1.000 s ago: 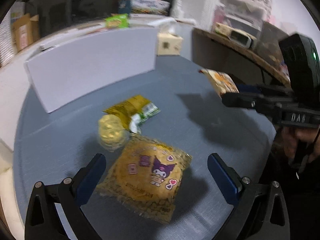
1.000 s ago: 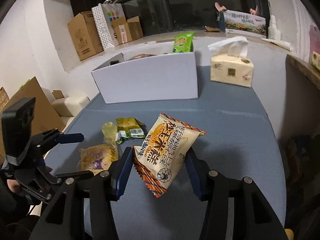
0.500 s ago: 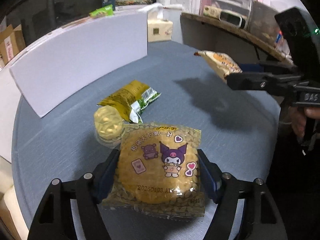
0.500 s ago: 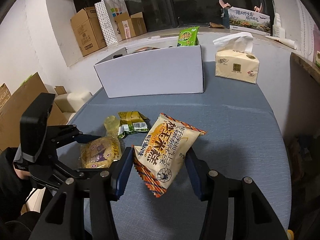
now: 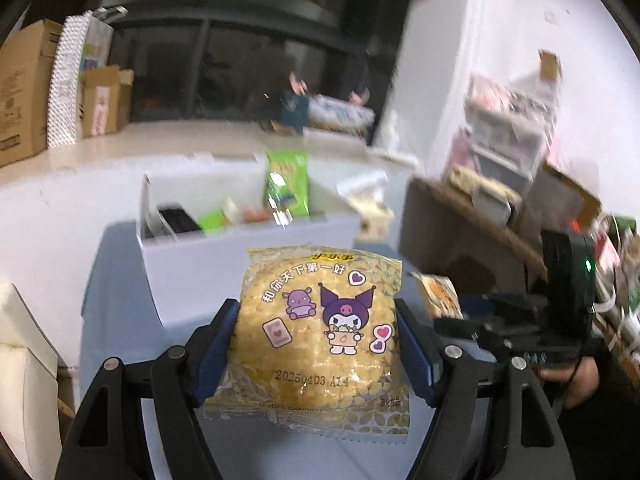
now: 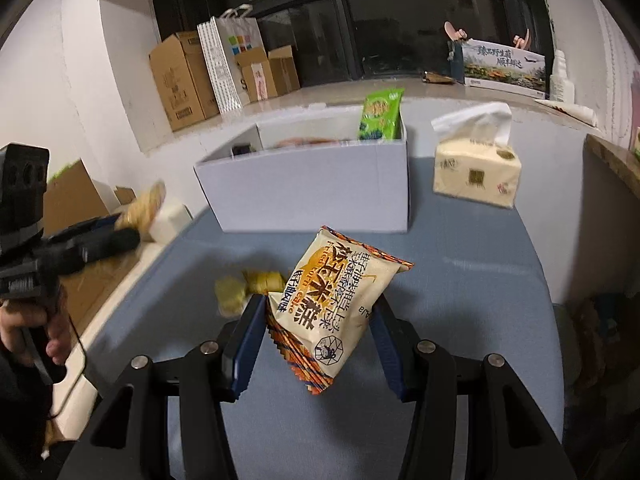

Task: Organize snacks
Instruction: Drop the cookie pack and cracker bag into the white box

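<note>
Here the left gripper [image 5: 316,354] clamps a yellow cartoon-printed snack pack [image 5: 320,336] between its blue pads, lifted clear of the blue-grey table [image 6: 460,280]. The right gripper [image 6: 318,344] likewise grips a cream and orange rice-cake packet [image 6: 332,304] by its sides, with the packet tilted and its top corner pointing toward the white box [image 6: 312,188].

The box stands at the table's far edge, open at the top, with a green snack bag [image 6: 380,114] upright in its far right corner and some smaller items inside, too blurred to name. A tissue pack [image 6: 476,172] sits by the far right edge, apart from the box. Two small yellow-wrapped snacks [image 6: 248,286] lie on the left half of the table, just beyond the right gripper's left finger. Between the held packet and the box's front wall the tabletop is bare, as is the right side up to its edge.
</note>
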